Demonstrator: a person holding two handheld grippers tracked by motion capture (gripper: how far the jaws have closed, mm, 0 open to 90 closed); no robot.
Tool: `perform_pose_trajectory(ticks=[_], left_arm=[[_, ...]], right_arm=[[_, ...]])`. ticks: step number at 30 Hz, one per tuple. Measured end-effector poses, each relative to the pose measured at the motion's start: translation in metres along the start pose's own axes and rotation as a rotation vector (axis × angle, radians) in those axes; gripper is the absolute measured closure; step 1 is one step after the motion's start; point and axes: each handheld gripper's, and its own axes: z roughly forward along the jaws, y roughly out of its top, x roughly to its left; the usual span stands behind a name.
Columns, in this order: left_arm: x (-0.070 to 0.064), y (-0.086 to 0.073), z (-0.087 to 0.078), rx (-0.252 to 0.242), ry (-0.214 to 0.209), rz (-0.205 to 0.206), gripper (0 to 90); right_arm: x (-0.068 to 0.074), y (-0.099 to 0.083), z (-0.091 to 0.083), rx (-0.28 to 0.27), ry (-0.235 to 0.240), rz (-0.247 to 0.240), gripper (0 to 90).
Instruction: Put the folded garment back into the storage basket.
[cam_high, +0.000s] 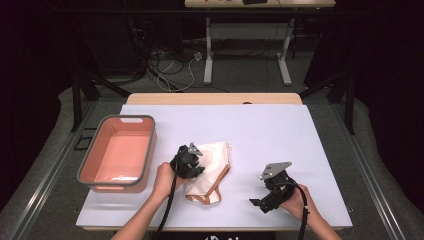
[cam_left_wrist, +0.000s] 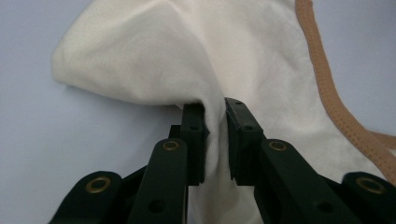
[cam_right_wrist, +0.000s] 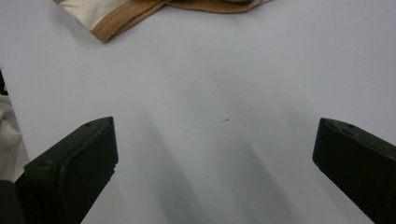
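A cream cloth (cam_high: 212, 165) with a tan-brown trim lies crumpled on the white table (cam_high: 260, 130), just left of the middle. My left gripper (cam_high: 192, 162) sits on its left part. In the left gripper view the jaws are shut on a pinched fold of the cream cloth (cam_left_wrist: 187, 56), with my left gripper (cam_left_wrist: 215, 114) holding the fabric between its pads. My right gripper (cam_high: 262, 202) rests near the front right of the table, apart from the cloth. In the right gripper view my right gripper (cam_right_wrist: 215, 154) stands wide open over bare table, with the cloth's trim (cam_right_wrist: 126, 16) at the top.
A salmon-pink bin (cam_high: 118, 152) with a grey rim stands at the table's left side, holding nothing that I can see. Beyond the far edge are a desk frame (cam_high: 247, 45) and cables on the floor. The table's front edge is close to both hands.
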Motion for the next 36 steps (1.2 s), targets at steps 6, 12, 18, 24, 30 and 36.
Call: perform_pose_trajectory(ticks=[6, 12, 18, 24, 30, 36], left_arm=[[0.001, 0.004, -0.007, 0.007, 0.014, 0.033, 81.0], [0.004, 0.01, -0.017, -0.008, 0.016, 0.039, 84.4], [0.004, 0.014, -0.024, 0.0, 0.01, 0.058, 83.9], [0.006, 0.019, -0.031, 0.001, 0.013, 0.078, 83.9], [0.01, 0.023, -0.039, 0.014, 0.009, 0.092, 83.9], [0.013, 0.028, -0.048, 0.027, 0.02, 0.118, 84.2]], right_arm=[[0.001, 0.001, 0.0, 0.011, 0.002, -0.005, 0.0], [0.002, 0.001, 0.001, 0.007, -0.002, -0.01, 0.0], [0.001, 0.001, 0.001, 0.011, -0.012, -0.007, 0.0], [0.001, 0.001, 0.0, 0.012, -0.014, -0.008, 0.0], [0.001, 0.001, 0.001, 0.009, -0.013, -0.009, 0.0], [0.0, 0.001, 0.002, 0.01, -0.009, -0.007, 0.0]])
